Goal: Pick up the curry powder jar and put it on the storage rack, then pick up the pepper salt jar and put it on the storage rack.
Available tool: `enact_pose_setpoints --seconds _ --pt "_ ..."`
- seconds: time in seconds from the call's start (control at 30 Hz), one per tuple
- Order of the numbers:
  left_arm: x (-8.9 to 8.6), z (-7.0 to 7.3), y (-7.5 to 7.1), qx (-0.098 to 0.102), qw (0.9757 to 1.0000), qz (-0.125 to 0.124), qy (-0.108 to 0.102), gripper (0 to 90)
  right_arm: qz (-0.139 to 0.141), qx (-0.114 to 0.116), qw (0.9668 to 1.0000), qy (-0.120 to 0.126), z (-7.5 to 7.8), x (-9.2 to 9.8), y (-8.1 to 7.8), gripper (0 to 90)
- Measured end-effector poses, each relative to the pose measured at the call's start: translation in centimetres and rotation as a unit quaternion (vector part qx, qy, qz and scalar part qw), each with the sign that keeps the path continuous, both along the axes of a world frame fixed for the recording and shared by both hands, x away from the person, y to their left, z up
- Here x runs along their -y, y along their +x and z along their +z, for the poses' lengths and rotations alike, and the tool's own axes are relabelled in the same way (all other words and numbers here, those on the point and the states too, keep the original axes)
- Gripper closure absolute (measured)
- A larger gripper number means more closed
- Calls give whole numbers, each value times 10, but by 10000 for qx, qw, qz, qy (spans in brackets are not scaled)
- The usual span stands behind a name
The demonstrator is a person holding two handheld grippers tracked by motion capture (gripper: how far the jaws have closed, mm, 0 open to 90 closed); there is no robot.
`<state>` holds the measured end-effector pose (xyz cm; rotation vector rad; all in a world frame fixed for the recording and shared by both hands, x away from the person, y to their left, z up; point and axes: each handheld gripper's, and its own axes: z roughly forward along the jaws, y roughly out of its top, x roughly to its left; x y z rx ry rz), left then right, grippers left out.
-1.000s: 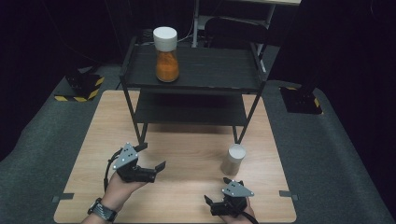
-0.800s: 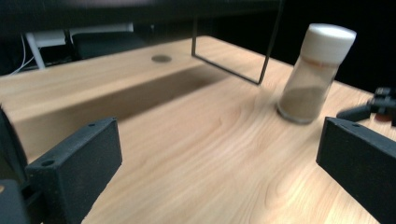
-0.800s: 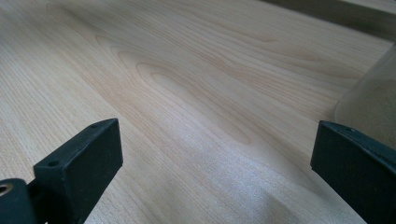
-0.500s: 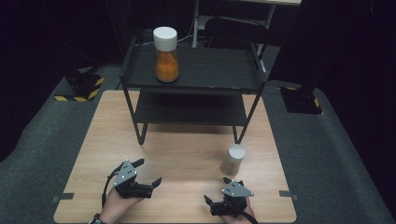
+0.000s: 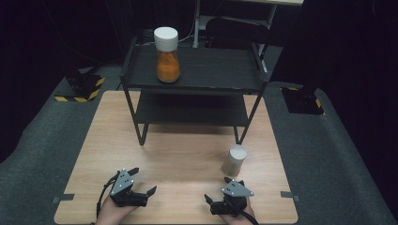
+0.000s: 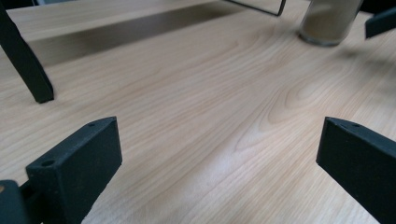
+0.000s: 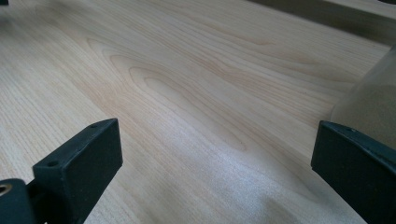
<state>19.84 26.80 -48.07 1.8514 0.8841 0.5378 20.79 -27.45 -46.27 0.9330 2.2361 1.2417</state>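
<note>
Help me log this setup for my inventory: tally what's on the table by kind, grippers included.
Jars: 2, the orange-filled jar on the rack's top shelf and the beige-filled jar on the table
Racks: 1, the black two-shelf rack
Grippers: 2, the left gripper and the right gripper, both open
Total: 5

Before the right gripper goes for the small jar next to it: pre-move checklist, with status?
1. Right gripper open: ok, jaws stand wide apart.
2. Left gripper open and holding nothing: ok.
3. Small jar upright on the table: ok, white lid on.
4. Jar lined up between the right jaws: not ok, it sits off by one jaw in the right gripper view.
5. Path to the jar free: ok, bare wood between.
6. Orange jar on the shelf rack out of the way: ok.
</note>
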Motion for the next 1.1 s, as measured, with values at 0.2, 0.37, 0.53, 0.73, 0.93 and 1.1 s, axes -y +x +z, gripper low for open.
enact_pose_setpoints --seconds 0.2,0.37,0.53,0.73,0.93,1.1 --pt "7 0 -5 158 9997 6 200 3 31 47 10000 -5 -1 -1 0 11" --pt "9 2 -6 159 9995 -20 276 3 21 19 10000 47 -1 1 0 9" --pt "10 3 -6 148 9993 -49 329 3 37 19 10000 21 -1 0 0 9" --pt "8 3 -6 114 9994 -83 304 3 16 42 10000 34 -1 0 -1 9" --pt "8 4 -7 86 9994 -59 330 3 58 103 9999 32 -2 1 -2 9" --pt "8 4 -10 110 9993 -66 347 3 78 79 9999 50 -2 2 -1 10"
